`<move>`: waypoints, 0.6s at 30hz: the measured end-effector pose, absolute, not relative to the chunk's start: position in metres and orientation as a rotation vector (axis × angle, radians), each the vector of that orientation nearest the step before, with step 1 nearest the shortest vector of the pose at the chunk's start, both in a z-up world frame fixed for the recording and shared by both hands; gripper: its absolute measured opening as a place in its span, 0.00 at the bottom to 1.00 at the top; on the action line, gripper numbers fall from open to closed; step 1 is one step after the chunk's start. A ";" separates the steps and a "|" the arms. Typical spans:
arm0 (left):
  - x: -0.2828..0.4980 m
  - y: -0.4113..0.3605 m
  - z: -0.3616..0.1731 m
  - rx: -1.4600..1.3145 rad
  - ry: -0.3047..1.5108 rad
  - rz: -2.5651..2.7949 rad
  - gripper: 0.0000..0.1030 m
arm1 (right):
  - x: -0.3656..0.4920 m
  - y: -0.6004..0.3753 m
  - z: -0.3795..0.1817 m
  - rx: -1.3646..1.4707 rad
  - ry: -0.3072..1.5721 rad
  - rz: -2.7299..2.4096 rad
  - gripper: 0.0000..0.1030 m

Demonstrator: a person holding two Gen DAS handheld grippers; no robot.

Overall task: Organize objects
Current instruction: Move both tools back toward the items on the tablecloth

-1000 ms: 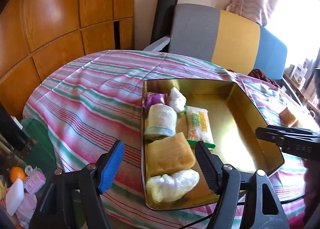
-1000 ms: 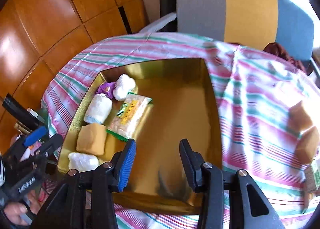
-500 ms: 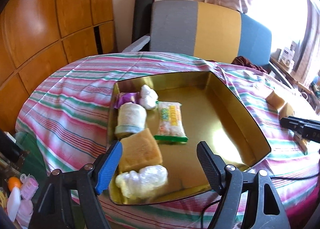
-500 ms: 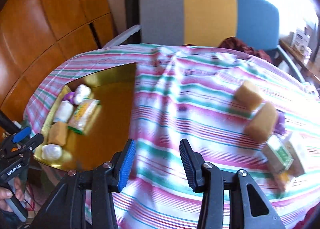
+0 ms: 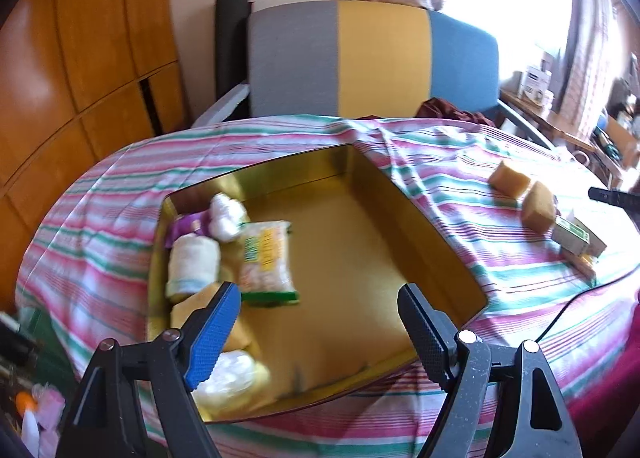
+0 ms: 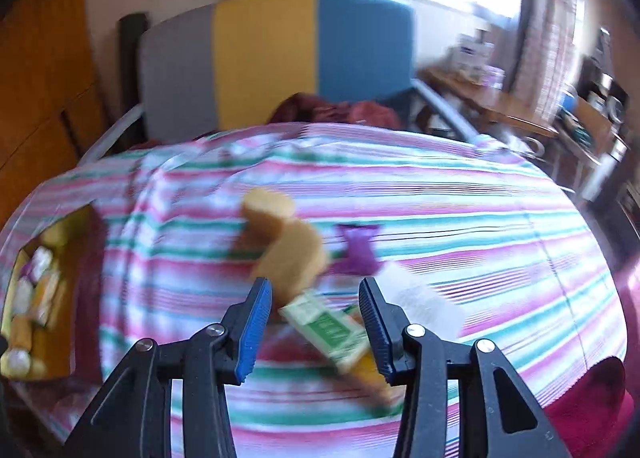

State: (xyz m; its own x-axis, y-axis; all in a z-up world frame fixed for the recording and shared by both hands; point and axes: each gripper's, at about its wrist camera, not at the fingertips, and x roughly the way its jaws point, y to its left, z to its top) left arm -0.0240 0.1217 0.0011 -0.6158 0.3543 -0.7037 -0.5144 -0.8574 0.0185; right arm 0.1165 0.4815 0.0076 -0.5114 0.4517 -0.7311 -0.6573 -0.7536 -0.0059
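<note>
While both tongs hang above the striped tablecloth, stock reads as follows:

Left tongs: jaws wide, holding nothing; poised over the near edge of the gold tray
Right tongs: jaws wide, holding nothing; a green-and-white box lies on the cloth between the fingers; contact cannot be told through the blur
Gold tray: rectangular, shallow; on the left part of the table; right half bare
Tray contents, left side, far to near: purple wrapper; white ball; white roll; tan sponge, partly behind the blue fingertip; white plastic bundle
Tray contents, middle: yellow-and-green packet, just beside the roll
Loose items, right part of the table: two tan blocks, touching each other; purple wrapped sweet just right of them; clear plastic item, blurred, to the right of the box; something yellow under the box, too blurred to name
Far side: chair in grey, yellow and blue; dark red cloth on its seat
Left wall: wooden panels
</note>
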 end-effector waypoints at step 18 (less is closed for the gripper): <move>-0.029 0.250 0.011 -1.061 0.281 2.190 0.80 | 0.193 0.567 -0.024 -0.784 0.925 2.001 0.45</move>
State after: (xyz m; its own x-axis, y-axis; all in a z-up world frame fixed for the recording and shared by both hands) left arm -0.0293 0.2504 0.0114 -0.4380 0.4829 -0.7582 -0.6584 -0.7466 -0.0951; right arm 0.1925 0.5668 -0.0245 -0.5051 0.3900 -0.7699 -0.8392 -0.4304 0.3326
